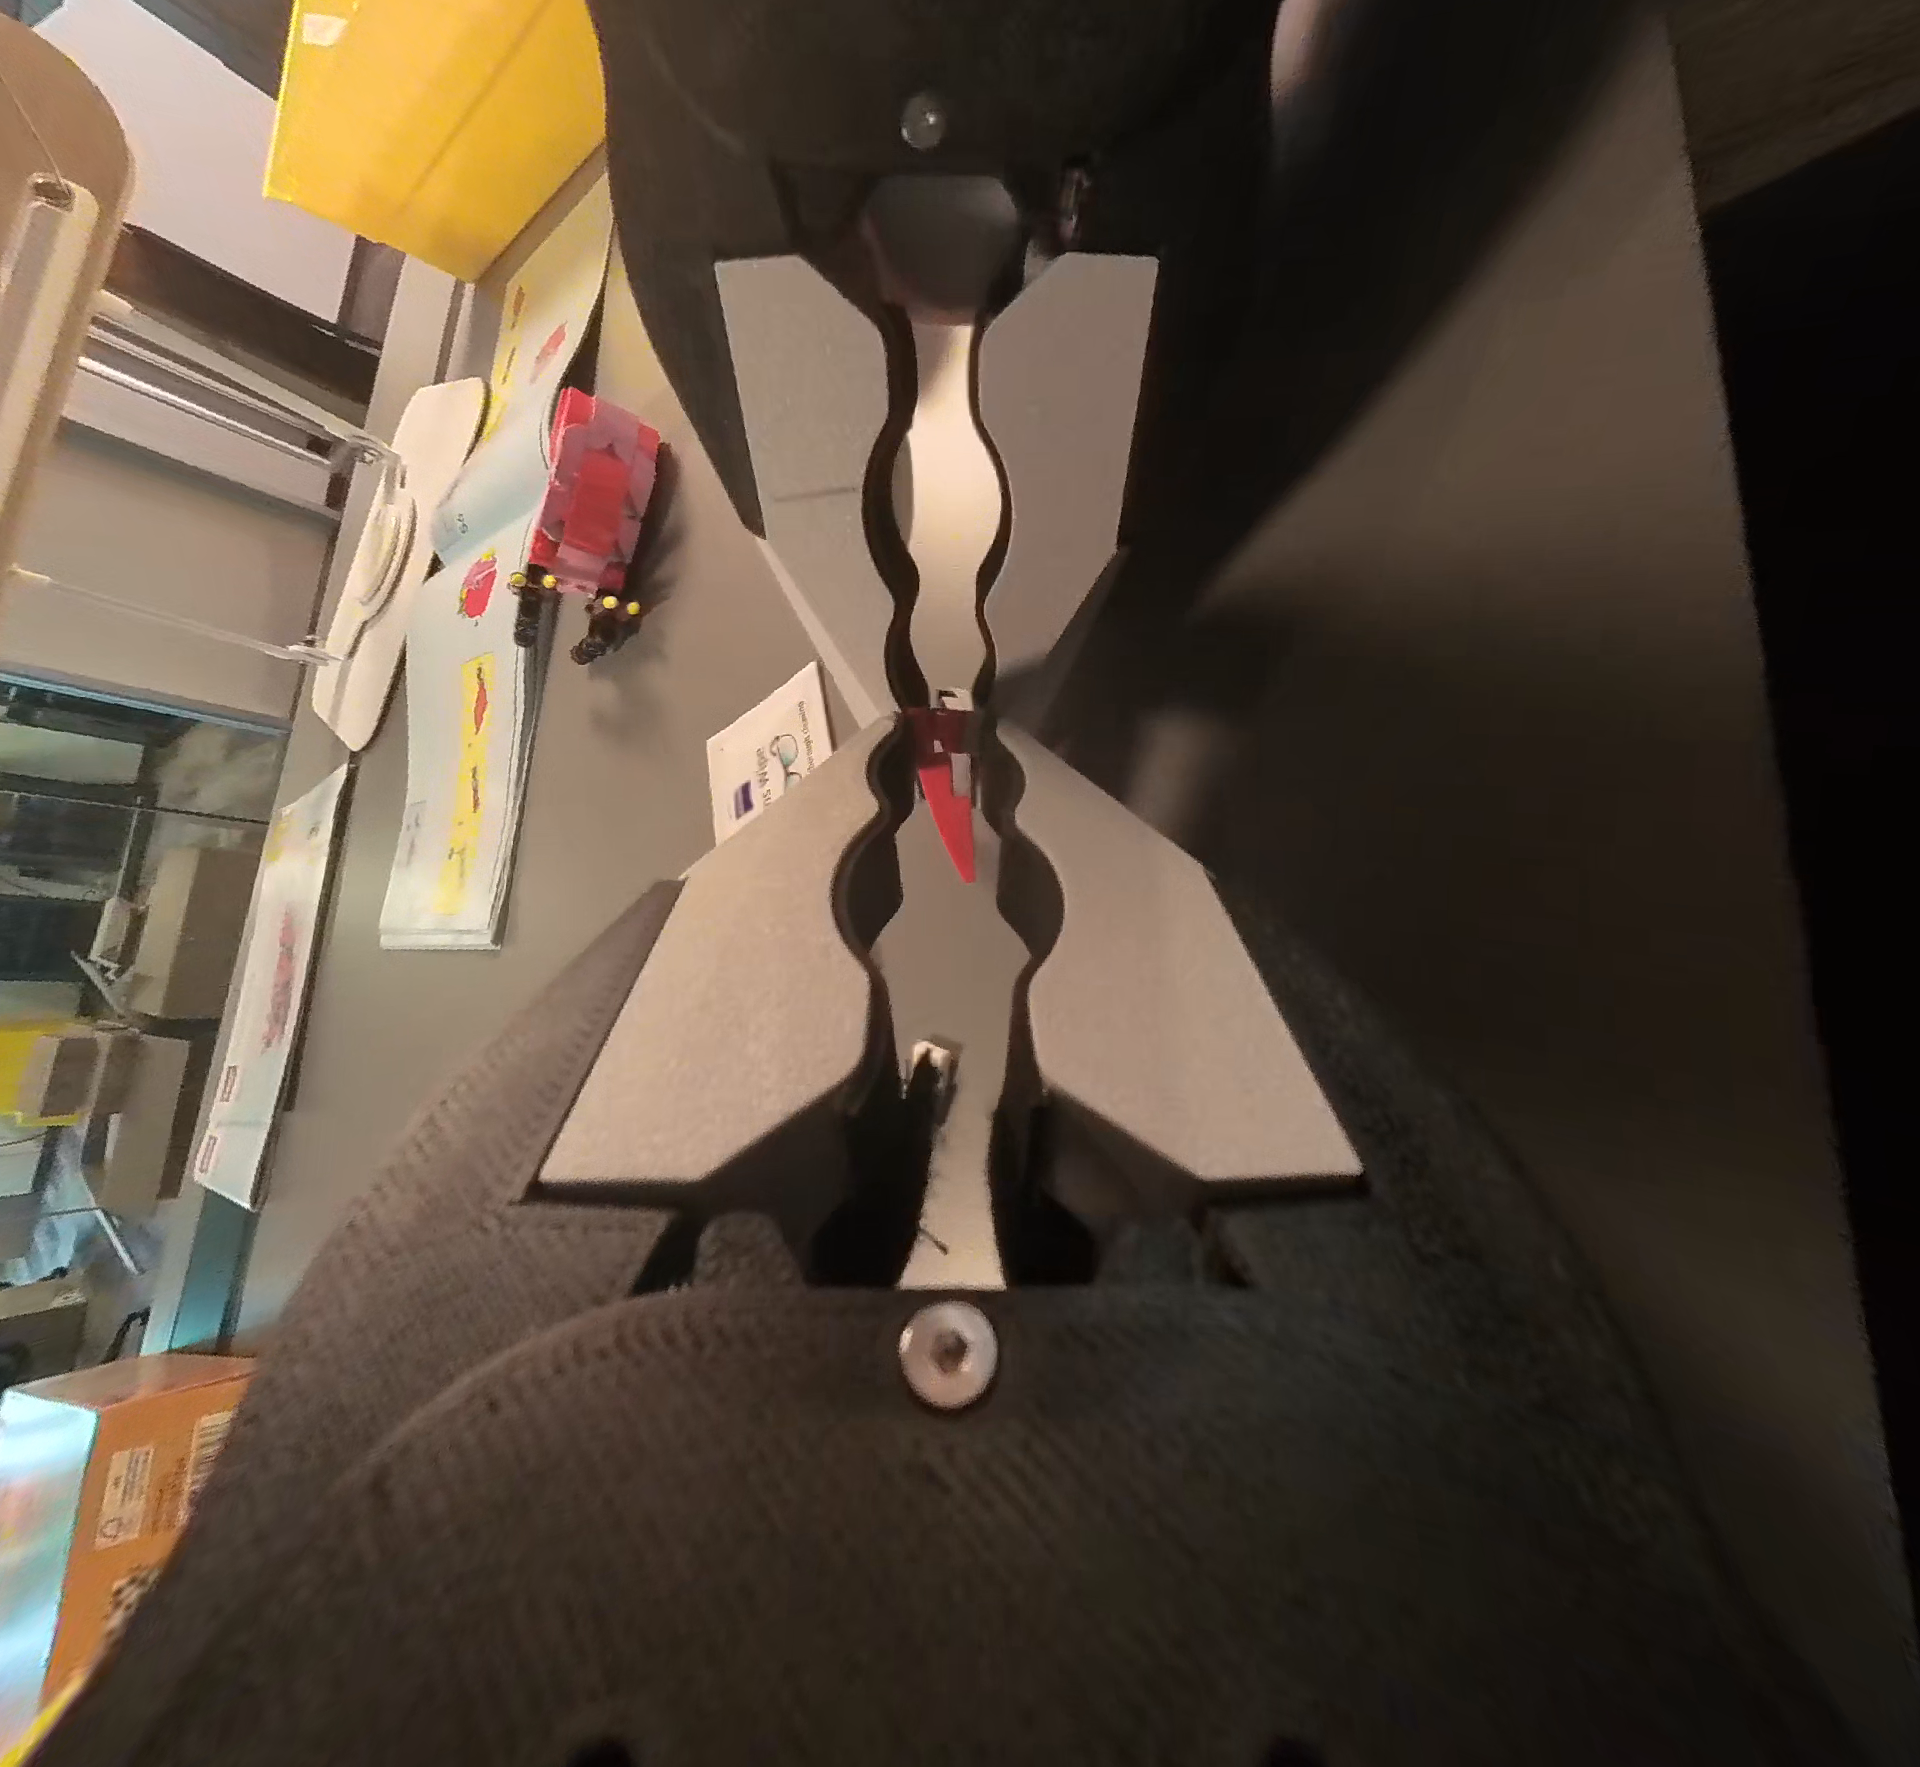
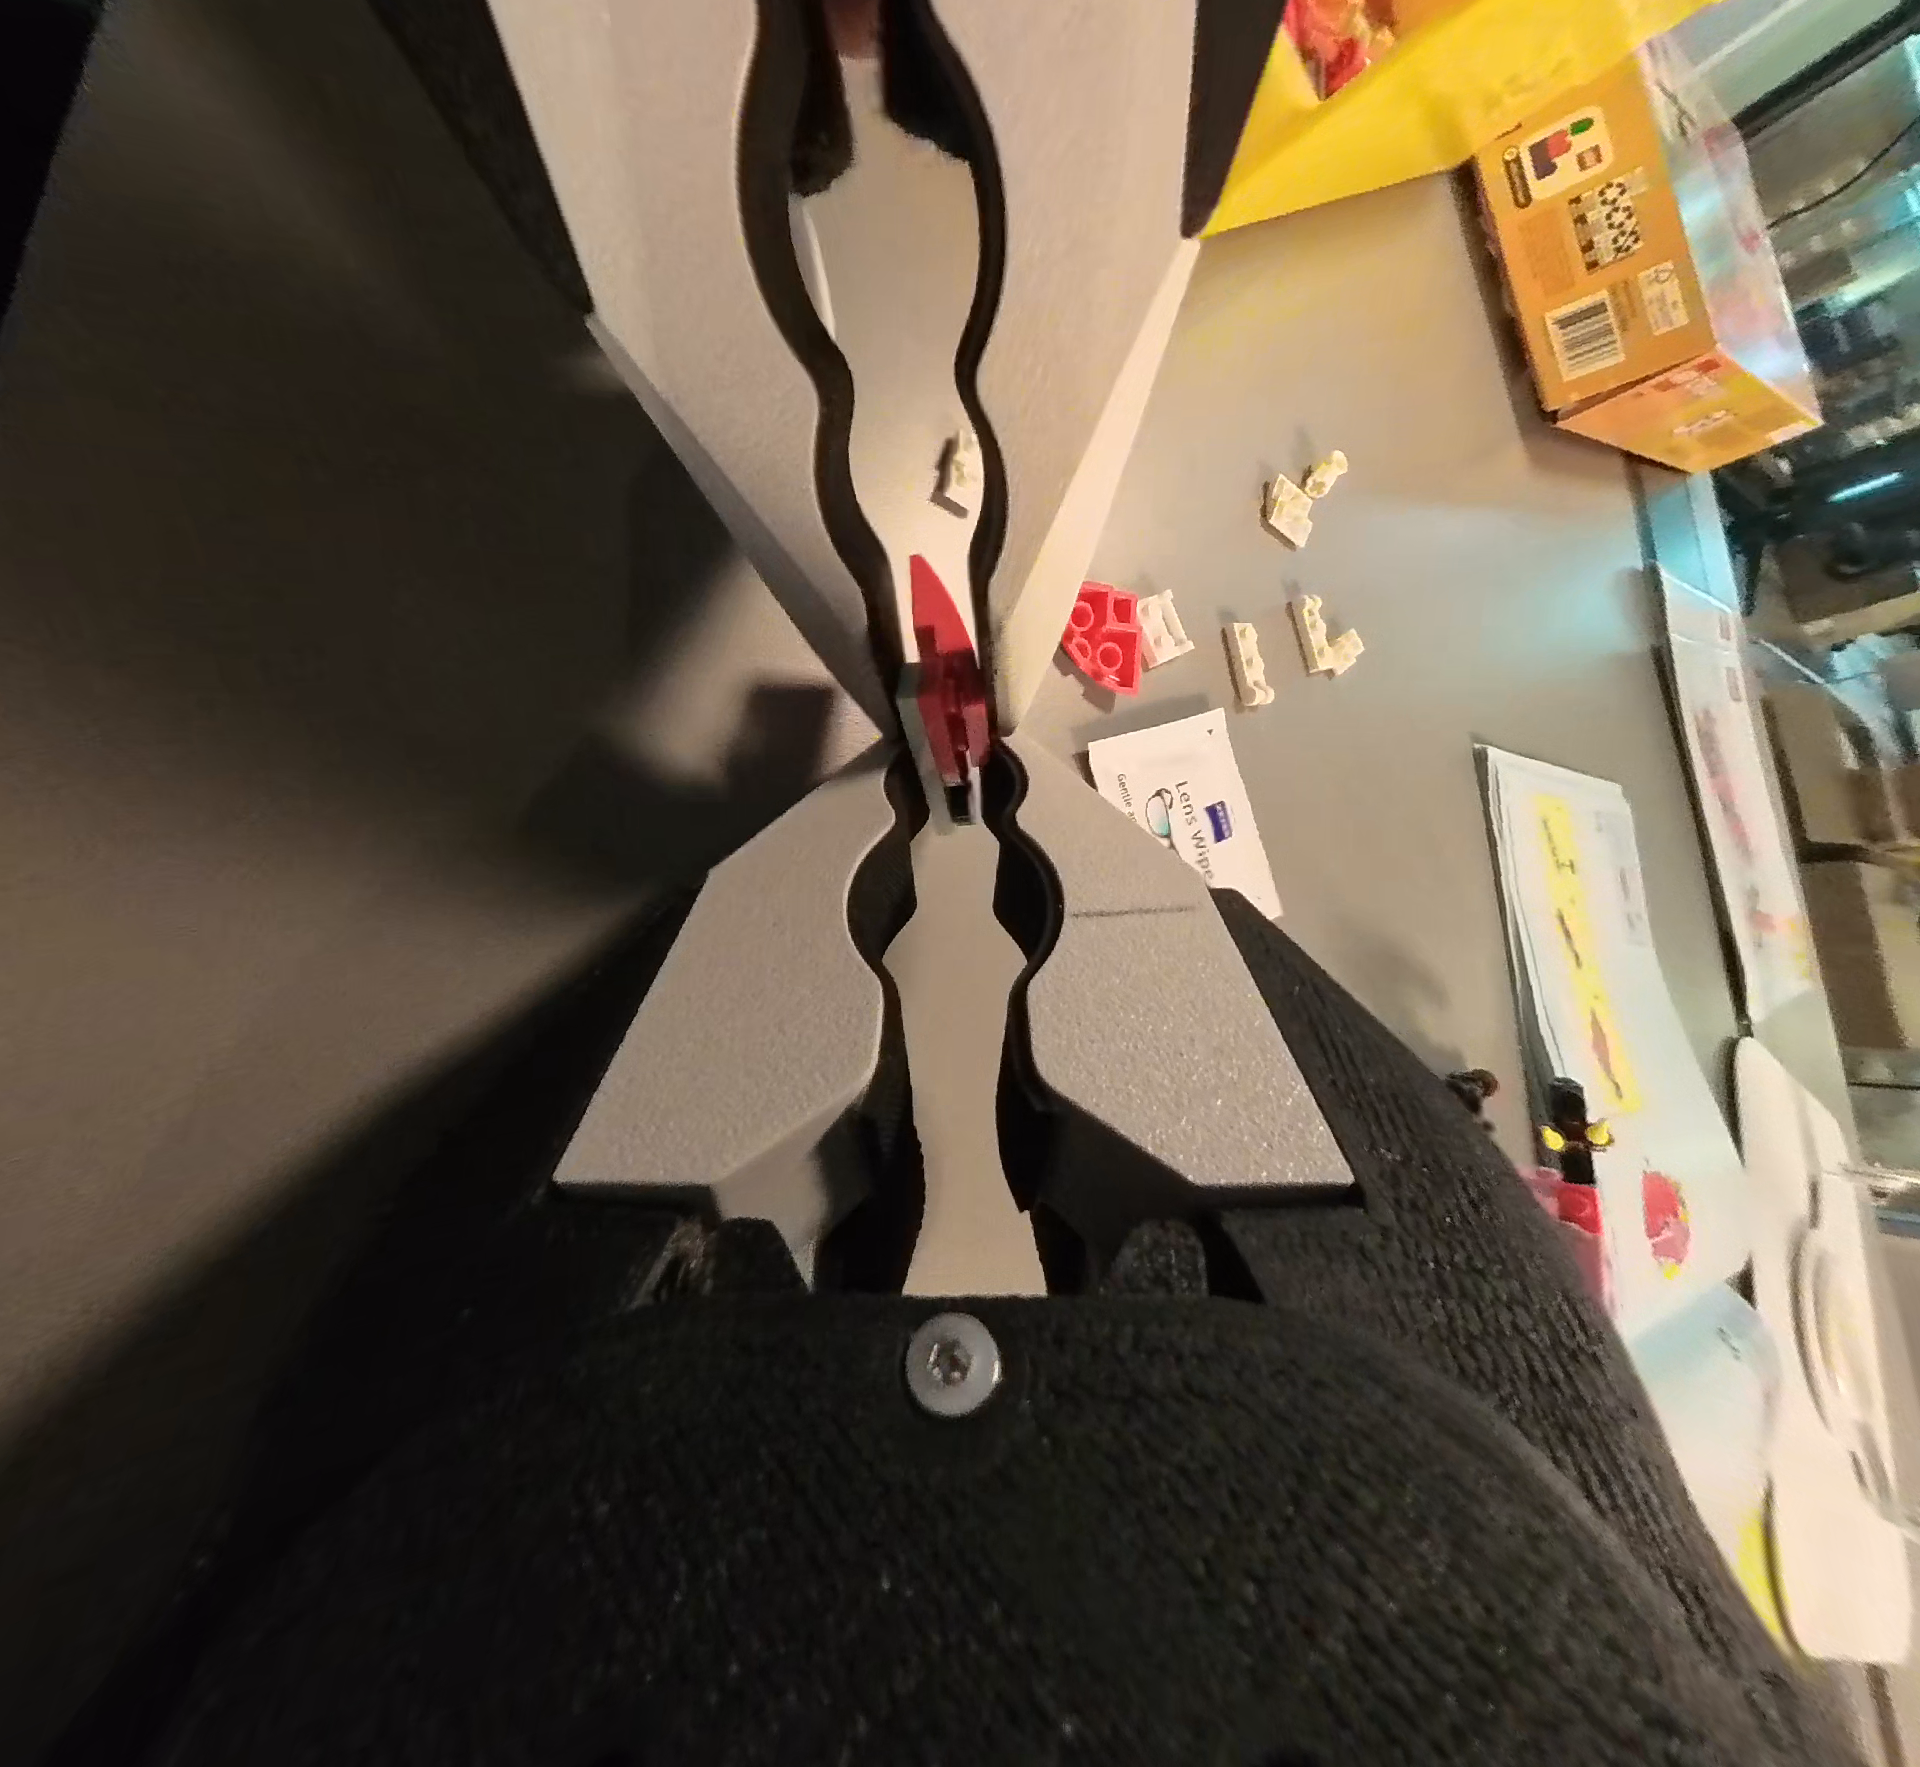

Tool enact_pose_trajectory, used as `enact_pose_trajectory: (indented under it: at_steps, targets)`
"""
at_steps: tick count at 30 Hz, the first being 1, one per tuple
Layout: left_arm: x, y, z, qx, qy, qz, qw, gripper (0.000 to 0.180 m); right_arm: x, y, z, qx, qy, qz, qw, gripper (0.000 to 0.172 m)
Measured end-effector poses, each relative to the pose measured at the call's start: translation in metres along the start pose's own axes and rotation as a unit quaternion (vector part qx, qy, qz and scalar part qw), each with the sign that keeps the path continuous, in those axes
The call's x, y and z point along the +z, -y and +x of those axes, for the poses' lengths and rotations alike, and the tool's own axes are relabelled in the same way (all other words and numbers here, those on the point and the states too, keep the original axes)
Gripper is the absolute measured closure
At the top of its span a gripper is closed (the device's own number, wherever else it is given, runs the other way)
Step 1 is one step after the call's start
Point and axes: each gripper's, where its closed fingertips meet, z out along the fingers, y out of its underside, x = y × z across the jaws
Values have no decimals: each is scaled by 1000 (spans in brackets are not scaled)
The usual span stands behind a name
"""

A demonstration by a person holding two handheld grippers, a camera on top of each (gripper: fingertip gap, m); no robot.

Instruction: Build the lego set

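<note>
Between the two facing grippers, tip to tip above the grey table [image 2: 1455,730], sits a small red brick assembly [image 2: 948,678], a curved red slope with darker red, grey and black bits attached. The right gripper [image 2: 951,772] has its jaws closed narrowly on the assembly's black-and-dark-red end, pads pressing both sides. The left gripper [image 1: 948,761] pinches the same red piece from the opposite side, its wavy fingers drawn in close around the red slope (the contact on one pad is partly shadowed).

On the table just beside the tips lie a loose red brick [image 2: 1101,642], several cream-white small bricks [image 2: 1299,647] and a white wipe sachet [image 2: 1184,808]. Farther off are an instruction booklet [image 2: 1569,917], a yellow bag [image 2: 1475,24], an orange box [image 2: 1621,283], and a red-and-pink built model [image 1: 592,502].
</note>
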Motion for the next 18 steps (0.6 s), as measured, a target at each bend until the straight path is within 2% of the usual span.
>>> enact_pose_trajectory:
  at_steps: [7,13,18]
  targets:
    - [1,0,-1,14,-17,-20,1000,171,0,0,0,18,7,6,1000,164]
    - [0,3,-7,-46,-28,14,998,171,-5,3,7,32,-19,43,998,161]
    - [1,-5,-4,-84,-46,26,995,171,-12,6,3,16,-11,69,997,158]
